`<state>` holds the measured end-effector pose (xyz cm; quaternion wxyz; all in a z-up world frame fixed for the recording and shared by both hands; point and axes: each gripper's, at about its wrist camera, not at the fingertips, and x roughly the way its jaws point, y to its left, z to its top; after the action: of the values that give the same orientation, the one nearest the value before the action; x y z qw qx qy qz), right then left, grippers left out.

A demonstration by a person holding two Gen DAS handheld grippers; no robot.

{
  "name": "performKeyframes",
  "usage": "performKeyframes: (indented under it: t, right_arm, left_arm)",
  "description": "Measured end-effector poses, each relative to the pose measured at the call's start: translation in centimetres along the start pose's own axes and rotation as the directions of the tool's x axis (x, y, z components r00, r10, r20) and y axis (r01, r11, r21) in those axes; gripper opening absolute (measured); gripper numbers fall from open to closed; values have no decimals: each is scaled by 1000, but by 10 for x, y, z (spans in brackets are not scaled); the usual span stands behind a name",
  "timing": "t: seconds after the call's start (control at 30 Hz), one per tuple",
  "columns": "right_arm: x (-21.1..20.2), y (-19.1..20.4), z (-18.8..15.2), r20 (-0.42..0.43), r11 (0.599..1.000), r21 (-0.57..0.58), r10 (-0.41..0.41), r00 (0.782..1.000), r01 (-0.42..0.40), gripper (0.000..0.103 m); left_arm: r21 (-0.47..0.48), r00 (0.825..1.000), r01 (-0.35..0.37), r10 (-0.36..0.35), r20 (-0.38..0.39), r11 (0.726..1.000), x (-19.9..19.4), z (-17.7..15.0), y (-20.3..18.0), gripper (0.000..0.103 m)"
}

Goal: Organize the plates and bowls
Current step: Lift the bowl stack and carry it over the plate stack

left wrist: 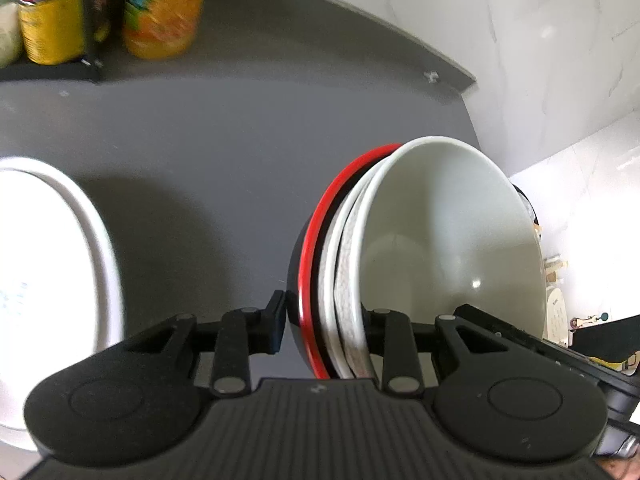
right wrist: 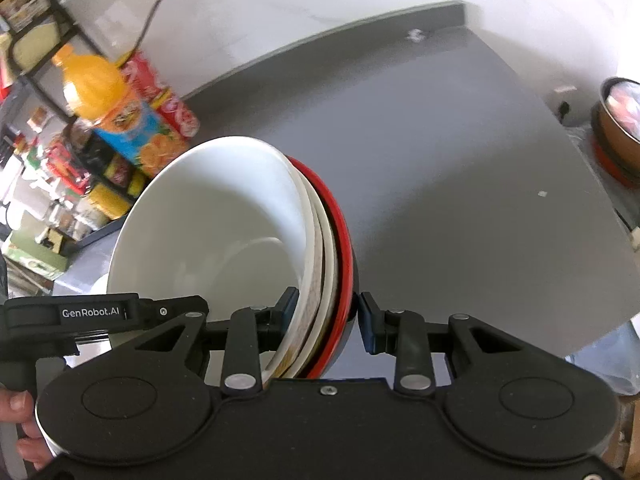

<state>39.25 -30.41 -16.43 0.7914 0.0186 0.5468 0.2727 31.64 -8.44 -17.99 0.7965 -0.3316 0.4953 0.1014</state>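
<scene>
A stack of nested bowls (left wrist: 452, 240) is held up on edge above the grey desk (left wrist: 208, 152), gripped from both sides at once. Counting rims, there are at least three bowls: one large white bowl (right wrist: 208, 220) on the open side, one paler bowl with a speckled band (right wrist: 320, 256) behind it, and one black bowl with a red rim (right wrist: 344, 240) at the back. Whether a further thin rim is tucked between them cannot be told.

The left claw (left wrist: 326, 328) is closed on the stack's rims, one finger against the black bowl's outer wall, the other inside the white bowl. The right claw (right wrist: 326, 316) straddles the same stack from the opposite side: its left finger presses inside the white bowl, while its right finger stands just off the black bowl's wall, so a firm clamp cannot be confirmed. Both claws point forward over the desk; a person's hand (right wrist: 20, 420) shows at the lower left edge of the right wrist view.

One separate white dish (left wrist: 52, 280) lies on the desk to the left. At the far edge stand one orange juice bottle (right wrist: 116, 108) and one red can (right wrist: 168, 100) beside a black rack (left wrist: 48, 68).
</scene>
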Motion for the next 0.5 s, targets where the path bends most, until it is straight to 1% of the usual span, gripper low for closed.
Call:
performKeyframes:
  t: [0.3,0.5]
  right_arm:
    - [7,73,-14,-8,998,-46,38,999,-38,31]
    - [14,117,-26,-28,995,-75,56,998,-58,31]
  left_arm:
    - [-32,998,-33,34,45,999,-52,5,61,29]
    - [-65,997,-40,45,68,997,-77,7,100,29]
